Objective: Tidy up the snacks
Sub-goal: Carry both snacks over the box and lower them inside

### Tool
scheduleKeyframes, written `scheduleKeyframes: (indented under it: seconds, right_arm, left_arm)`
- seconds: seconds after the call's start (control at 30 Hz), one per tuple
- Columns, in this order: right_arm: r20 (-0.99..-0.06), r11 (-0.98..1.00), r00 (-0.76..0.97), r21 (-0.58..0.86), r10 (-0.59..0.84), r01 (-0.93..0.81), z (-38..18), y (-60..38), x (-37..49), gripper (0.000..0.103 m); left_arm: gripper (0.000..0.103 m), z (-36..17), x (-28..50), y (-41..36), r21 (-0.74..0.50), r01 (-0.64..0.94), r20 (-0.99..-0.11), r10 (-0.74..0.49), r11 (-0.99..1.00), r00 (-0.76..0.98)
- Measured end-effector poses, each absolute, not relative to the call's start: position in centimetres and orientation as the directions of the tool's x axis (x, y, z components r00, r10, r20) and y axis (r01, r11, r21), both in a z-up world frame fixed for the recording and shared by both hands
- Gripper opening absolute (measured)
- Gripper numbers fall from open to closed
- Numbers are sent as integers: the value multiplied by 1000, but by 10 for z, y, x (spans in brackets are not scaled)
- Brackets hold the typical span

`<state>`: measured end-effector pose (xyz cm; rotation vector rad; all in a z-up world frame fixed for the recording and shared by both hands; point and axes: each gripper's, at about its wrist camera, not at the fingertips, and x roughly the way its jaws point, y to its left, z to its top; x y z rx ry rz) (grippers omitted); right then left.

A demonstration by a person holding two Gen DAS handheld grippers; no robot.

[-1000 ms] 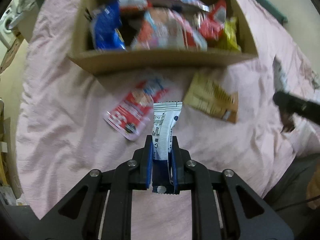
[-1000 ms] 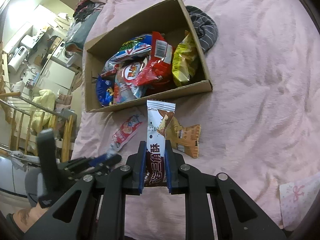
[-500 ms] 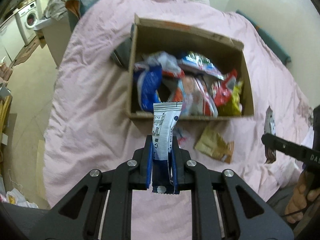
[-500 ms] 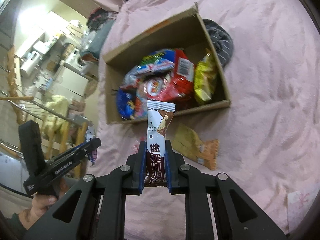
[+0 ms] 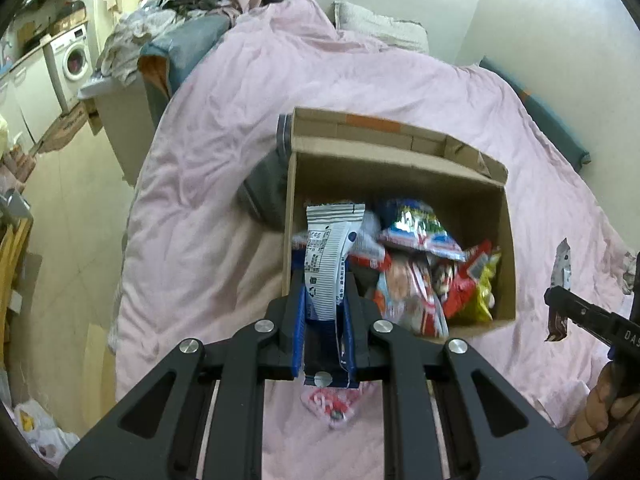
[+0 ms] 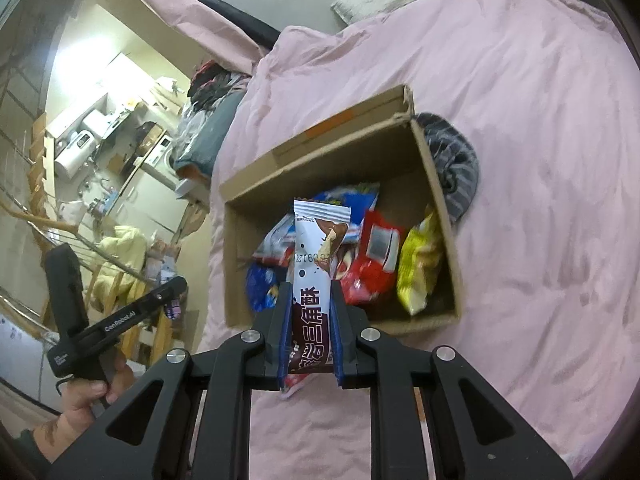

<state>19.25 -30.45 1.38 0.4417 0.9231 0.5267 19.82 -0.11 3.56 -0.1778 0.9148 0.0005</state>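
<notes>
My left gripper (image 5: 325, 280) is shut on a white and blue snack packet (image 5: 329, 252) and holds it up in front of an open cardboard box (image 5: 396, 168) on the pink bed. My right gripper (image 6: 311, 292) is shut on a brown and white wafer bar (image 6: 316, 256) and holds it above the same box (image 6: 320, 160). The box holds several snack bags (image 5: 424, 276), red, blue and yellow. The right gripper with its bar (image 5: 559, 292) shows at the right edge of the left wrist view. The left gripper (image 6: 120, 320) shows at the left of the right wrist view.
A red and white packet (image 5: 330, 404) lies on the pink blanket (image 5: 224, 160) below my left gripper. A grey striped cloth (image 6: 454, 168) lies against the box's side. The bed's left edge drops to the floor, with a washing machine (image 5: 74, 60) and clutter beyond.
Both grippers have risen and tilted up with their packets. The box has dropped lower in both views and the room behind has come into sight. The brown packet on the blanket is out of view.
</notes>
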Motion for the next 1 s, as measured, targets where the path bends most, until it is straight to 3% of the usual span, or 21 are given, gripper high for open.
scheduleKeyframes:
  seconds: [0.43, 0.77, 1.0]
  right_arm:
    - [-681, 859, 534, 467, 500, -210, 5, -297, 246, 17]
    - [-698, 873, 546, 464, 464, -150, -6, -303, 268, 17]
    - [-697, 874, 548, 462, 462, -150, -6, -302, 269, 17]
  left_arm:
    - [13, 3, 244, -20, -186, -29, -786, -131, 982, 604]
    - [14, -22, 252, -21, -306, -72, -822, -225, 949, 523]
    - [17, -33, 252, -42, -217, -17, -831, -176, 976, 528]
